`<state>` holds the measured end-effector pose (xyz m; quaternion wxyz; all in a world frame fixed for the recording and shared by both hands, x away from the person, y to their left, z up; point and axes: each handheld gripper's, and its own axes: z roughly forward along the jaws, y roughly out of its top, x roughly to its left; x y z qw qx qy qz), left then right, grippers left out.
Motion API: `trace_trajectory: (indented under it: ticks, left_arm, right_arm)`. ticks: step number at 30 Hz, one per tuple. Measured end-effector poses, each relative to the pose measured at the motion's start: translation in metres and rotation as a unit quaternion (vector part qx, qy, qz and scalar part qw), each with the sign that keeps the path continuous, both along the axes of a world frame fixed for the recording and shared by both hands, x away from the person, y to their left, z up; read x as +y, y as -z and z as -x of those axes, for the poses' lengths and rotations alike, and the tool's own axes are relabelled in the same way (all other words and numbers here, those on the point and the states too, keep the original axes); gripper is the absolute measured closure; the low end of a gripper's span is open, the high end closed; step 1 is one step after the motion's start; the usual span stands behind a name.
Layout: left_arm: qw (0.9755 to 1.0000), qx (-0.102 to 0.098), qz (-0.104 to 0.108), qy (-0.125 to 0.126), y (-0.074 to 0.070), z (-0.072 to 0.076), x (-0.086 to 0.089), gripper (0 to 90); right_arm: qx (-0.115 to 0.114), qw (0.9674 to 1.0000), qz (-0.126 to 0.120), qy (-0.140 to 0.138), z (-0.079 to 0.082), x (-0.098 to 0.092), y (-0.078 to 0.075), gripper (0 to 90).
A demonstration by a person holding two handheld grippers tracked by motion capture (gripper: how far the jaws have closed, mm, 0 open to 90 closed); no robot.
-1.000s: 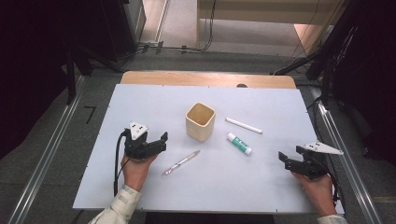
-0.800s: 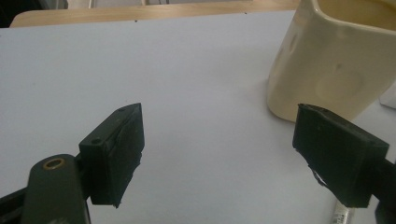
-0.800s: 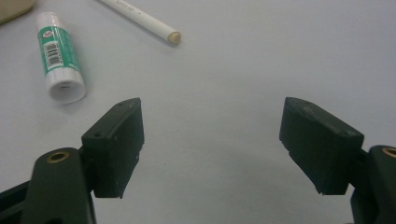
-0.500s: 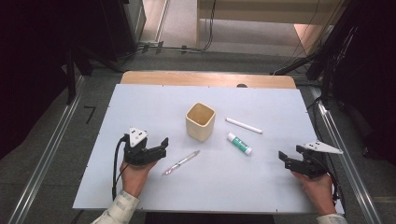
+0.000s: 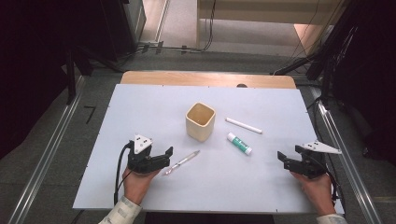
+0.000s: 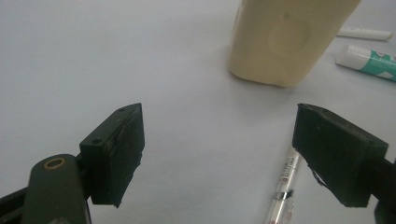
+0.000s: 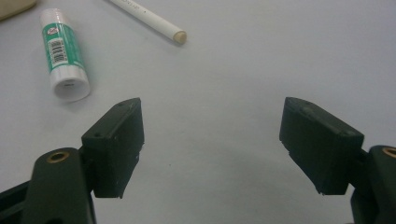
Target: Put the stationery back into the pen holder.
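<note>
A cream square cup (image 5: 201, 121) stands upright mid-table. To its right lie a white stick (image 5: 243, 125) and a green-and-white glue stick (image 5: 239, 143). A clear pen (image 5: 181, 162) lies in front of the cup. My left gripper (image 5: 167, 154) is open just left of the pen's near end, with nothing between its jaws. In the left gripper view (image 6: 219, 154) the pen (image 6: 282, 186) lies inside the right jaw and the cup (image 6: 289, 37) is ahead. My right gripper (image 5: 281, 157) rests open and empty at the right; in its view (image 7: 210, 144) the glue stick (image 7: 65, 56) and the white stick (image 7: 149, 18) lie ahead to the left.
The white tabletop (image 5: 140, 107) has a wooden strip (image 5: 205, 78) along its far edge. Dark stands and cables surround the table on the floor. Bare surface lies left of the cup and between the two grippers.
My left gripper has slid toward the table's near edge and slightly right, bringing its tips beside the pen. The right gripper and all objects have stayed put.
</note>
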<state>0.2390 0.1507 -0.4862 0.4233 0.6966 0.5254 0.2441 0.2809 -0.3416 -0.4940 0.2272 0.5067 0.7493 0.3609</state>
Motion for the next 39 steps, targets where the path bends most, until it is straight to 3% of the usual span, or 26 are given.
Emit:
trace_trajectory:
  ticks: [11, 23, 39]
  left_arm:
    - [0.9994, 0.016, -0.011, 0.027, 0.010, -0.003, -0.009, 22.9]
    - [0.9970, 0.035, -0.027, 0.063, 0.020, -0.006, -0.021, 26.8]
    - [0.9941, 0.050, -0.037, 0.089, 0.026, -0.006, -0.030, 35.2]
  right_arm:
    - [0.001, 1.0000, 0.002, -0.001, 0.000, 0.000, 0.001, 20.5]
    - [0.004, 1.0000, 0.001, 0.002, 0.001, -0.001, 0.001, 20.5]
    - [0.004, 1.0000, 0.003, 0.002, 0.000, 0.000, 0.001, 20.7]
